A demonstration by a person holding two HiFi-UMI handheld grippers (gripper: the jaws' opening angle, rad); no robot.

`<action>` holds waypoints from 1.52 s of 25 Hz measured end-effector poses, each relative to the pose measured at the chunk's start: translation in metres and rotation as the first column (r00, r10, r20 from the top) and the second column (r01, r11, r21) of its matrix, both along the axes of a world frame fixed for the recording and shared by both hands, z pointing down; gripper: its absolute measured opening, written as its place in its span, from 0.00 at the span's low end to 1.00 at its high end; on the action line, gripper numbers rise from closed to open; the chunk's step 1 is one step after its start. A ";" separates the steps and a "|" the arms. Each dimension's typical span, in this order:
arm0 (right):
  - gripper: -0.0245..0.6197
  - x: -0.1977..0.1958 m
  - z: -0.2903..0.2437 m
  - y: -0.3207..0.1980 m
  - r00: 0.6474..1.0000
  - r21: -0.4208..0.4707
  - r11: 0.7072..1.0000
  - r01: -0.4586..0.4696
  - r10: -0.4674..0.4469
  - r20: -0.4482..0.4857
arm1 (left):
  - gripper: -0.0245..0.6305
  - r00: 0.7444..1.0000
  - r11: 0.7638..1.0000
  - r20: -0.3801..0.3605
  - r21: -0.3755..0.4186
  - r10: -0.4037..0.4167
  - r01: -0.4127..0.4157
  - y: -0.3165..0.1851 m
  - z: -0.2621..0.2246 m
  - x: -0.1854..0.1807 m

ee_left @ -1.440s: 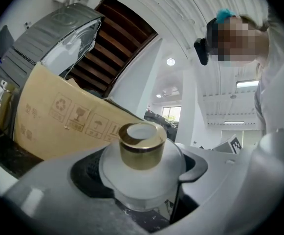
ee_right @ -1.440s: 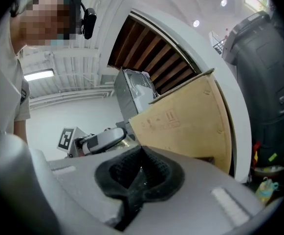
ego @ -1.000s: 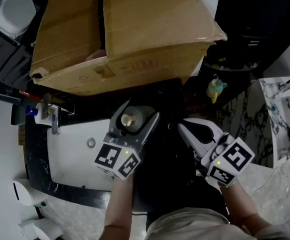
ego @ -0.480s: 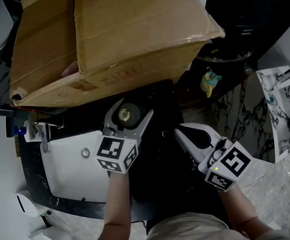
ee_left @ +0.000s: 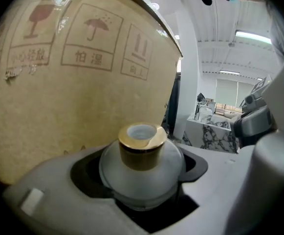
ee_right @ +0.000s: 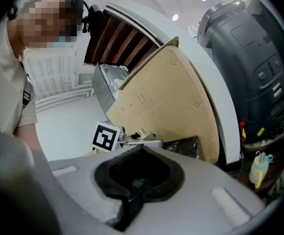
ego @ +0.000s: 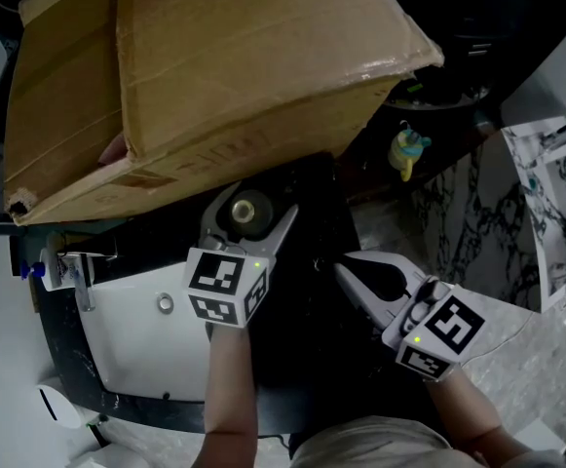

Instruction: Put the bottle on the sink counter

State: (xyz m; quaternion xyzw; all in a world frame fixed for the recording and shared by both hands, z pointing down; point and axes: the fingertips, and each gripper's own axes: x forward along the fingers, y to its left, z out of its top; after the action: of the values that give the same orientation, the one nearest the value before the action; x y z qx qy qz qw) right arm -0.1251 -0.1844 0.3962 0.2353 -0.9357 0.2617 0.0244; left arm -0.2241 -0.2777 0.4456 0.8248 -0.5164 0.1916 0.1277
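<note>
Your left gripper (ego: 251,213) clasps the bottle (ee_left: 141,168) below its cap (ee_left: 141,146); likely slick, fragile glass. Right gripper (ego: 347,265), at 4 o'clock: closed, empty.

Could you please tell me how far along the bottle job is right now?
Done: the left claw is shut on the frosted bottle with its gold cap. In hand: it is held over the dark counter beside the white sink, below the cardboard box. Left: set it down there and open the claw. The right claw is shut and empty.
</note>
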 end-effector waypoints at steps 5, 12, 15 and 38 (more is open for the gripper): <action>0.04 -0.004 0.003 0.003 1.000 -0.008 1.000 0.002 -0.002 0.002 | 0.57 0.999 0.999 0.030 -0.029 0.013 -0.012 0.000 0.009 -0.002; 0.04 -0.001 0.002 0.007 1.000 -0.014 1.000 -0.008 0.008 0.008 | 0.57 0.999 1.000 0.051 -0.024 0.014 -0.013 -0.001 0.012 -0.001; 0.04 0.004 0.000 0.006 1.000 -0.011 1.000 -0.027 0.027 -0.004 | 0.57 0.999 1.000 0.053 -0.011 0.004 -0.004 -0.001 0.012 -0.001; 0.04 0.025 -0.047 0.045 0.993 0.073 0.993 0.096 -0.100 0.063 | 0.62 0.958 0.966 -0.136 0.035 -0.251 0.258 0.101 -0.045 -0.014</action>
State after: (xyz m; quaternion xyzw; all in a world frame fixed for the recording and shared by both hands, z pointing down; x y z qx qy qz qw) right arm -0.1001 -0.1397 0.3495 0.1809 -0.9550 0.2352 -0.0023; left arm -0.2382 -0.1766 0.4006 0.7654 -0.6136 0.1057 0.1629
